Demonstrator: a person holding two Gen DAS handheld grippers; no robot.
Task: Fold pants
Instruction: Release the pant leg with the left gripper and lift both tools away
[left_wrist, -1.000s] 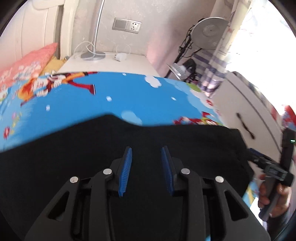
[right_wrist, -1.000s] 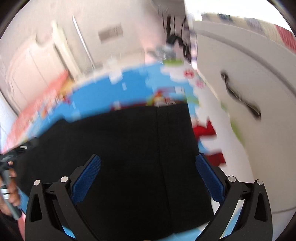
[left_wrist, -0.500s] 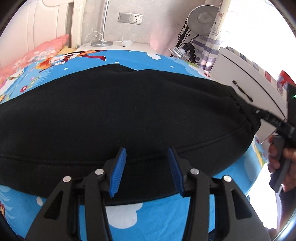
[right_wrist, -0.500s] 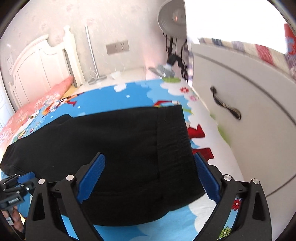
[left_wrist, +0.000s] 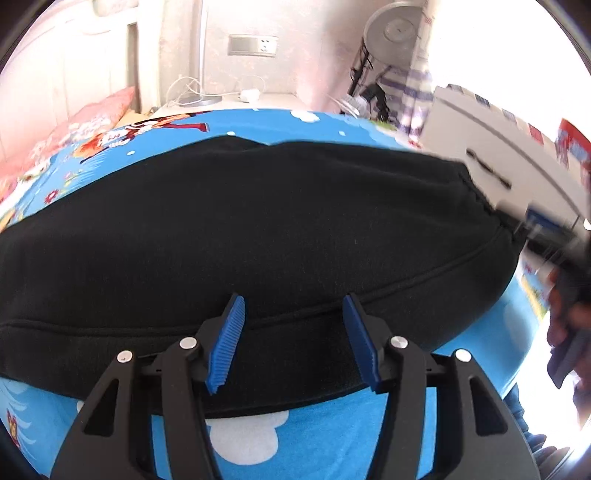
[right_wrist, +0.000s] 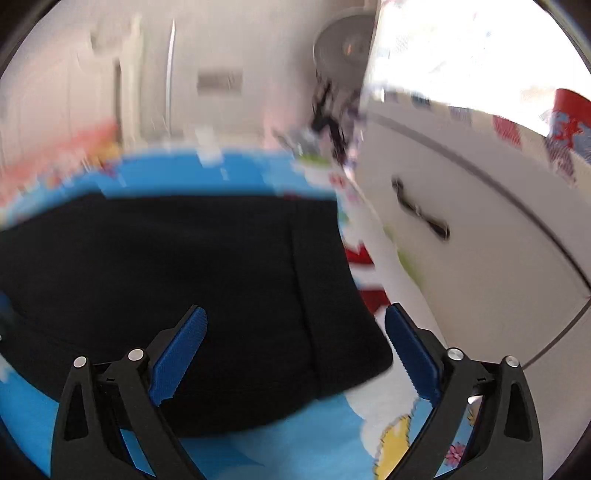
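Pants, black, lie flat on the bed w/ its blue cartoon sheet, just ahead of and partly under both claws. Vs a sec ago: left claw has come down and fwd, so the near hem band now sits between its blue pads, and its jaws have just been opening; now spread approx halfway, pads not pressing cloth, nothing pinched. Right claw has just closed a little but is spread wide, straddling the waistband end of the pants w/o gripping; its view is motion-blurred. Both claws tilt downward toward the bed. From the left claw's view, the other claw and the hand holding it show blurred at far right, at the pants' right end. White cabinet stands right of the right claw.
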